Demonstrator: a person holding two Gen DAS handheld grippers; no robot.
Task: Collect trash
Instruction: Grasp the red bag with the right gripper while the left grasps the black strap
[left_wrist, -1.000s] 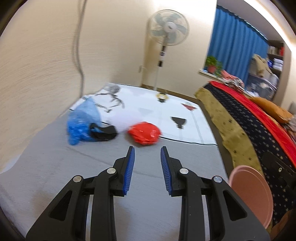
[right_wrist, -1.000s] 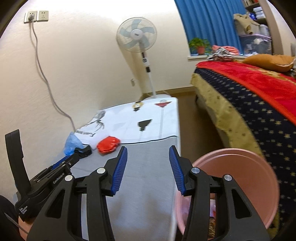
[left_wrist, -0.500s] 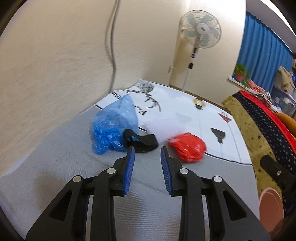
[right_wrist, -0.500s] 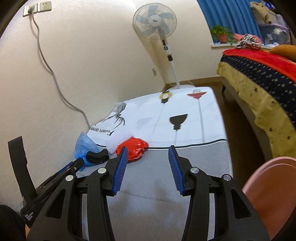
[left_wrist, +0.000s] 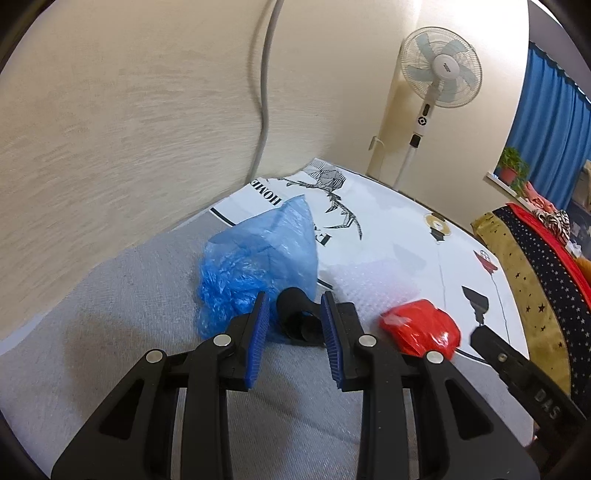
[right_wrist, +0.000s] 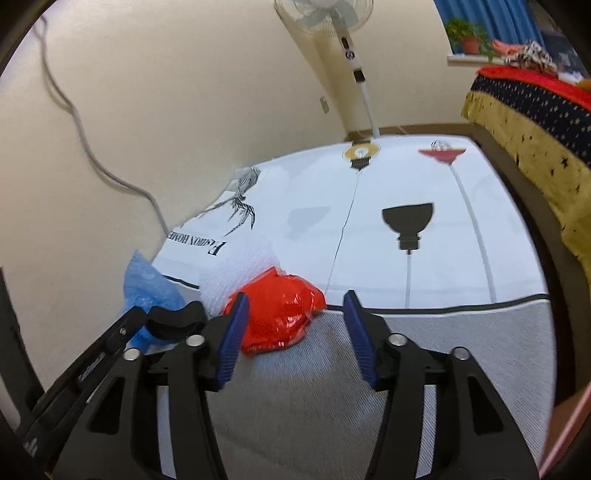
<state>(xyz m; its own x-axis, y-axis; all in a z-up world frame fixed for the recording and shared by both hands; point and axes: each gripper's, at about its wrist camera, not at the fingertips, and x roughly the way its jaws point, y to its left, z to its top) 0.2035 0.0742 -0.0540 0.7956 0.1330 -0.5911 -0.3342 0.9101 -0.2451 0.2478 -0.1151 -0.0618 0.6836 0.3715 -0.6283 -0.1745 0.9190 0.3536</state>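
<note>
On the grey mat (left_wrist: 129, 350) lies a crumpled blue plastic bag (left_wrist: 258, 258) with a black curved piece (left_wrist: 299, 325) against it. My left gripper (left_wrist: 293, 297) stands open, its blue pads on either side of the black piece and not pressing it. Bubble wrap (left_wrist: 365, 284) and a shiny red wrapper (left_wrist: 421, 328) lie to the right. In the right wrist view, my right gripper (right_wrist: 295, 295) is open and its jaws are opening, with the red wrapper (right_wrist: 280, 317) just beyond its left pad. The blue bag (right_wrist: 147, 284) and the left gripper (right_wrist: 110, 343) show at the lower left.
A white printed cloth (right_wrist: 406, 184) covers the far half of the surface. A wall with a hanging cable (left_wrist: 264, 110) runs along the left. A standing fan (left_wrist: 439, 74) is behind, a bed with a starred cover (right_wrist: 535, 110) is on the right, and a pink basin rim (right_wrist: 565, 435) is at the lower right.
Both grippers have moved forward and down toward the trash pile, which looks much larger now. The right jaws stand wider. The pink basin has slid almost out of both views.
</note>
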